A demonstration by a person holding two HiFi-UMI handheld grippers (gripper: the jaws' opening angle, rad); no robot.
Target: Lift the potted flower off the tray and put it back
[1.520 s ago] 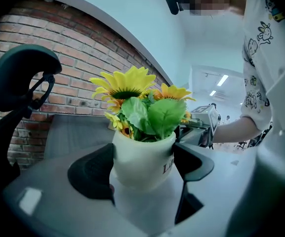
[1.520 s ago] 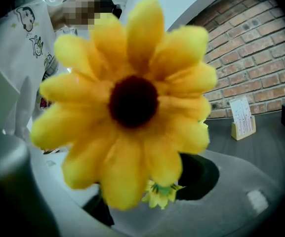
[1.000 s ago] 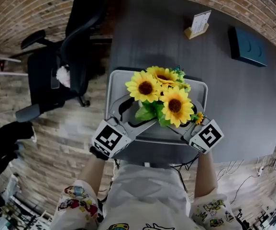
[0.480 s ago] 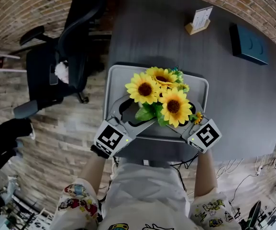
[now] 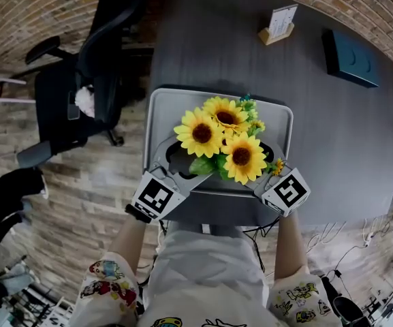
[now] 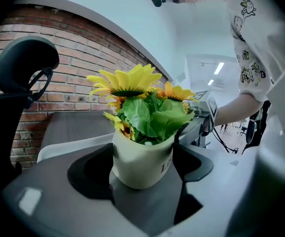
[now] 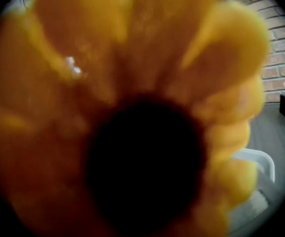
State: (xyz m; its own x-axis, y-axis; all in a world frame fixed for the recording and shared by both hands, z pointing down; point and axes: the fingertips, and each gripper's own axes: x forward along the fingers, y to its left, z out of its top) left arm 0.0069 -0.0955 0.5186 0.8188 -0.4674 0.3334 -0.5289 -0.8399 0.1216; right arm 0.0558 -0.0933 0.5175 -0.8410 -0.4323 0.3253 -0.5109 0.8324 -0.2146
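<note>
Since the dark surface [image 5: 216, 46] carries the grey tray [image 5: 154, 114] at its near edge, the set-down should go straight and level. The potted sunflowers [image 6: 141, 159] stand upright over the tray's middle; whether the base touches it I cannot tell. The left claw [image 5: 186, 163] pinches the pot's sides. The right claw [image 5: 270, 174] reaches in under the blooms, and no view shows its state. Release only once the base rests flat.
</note>
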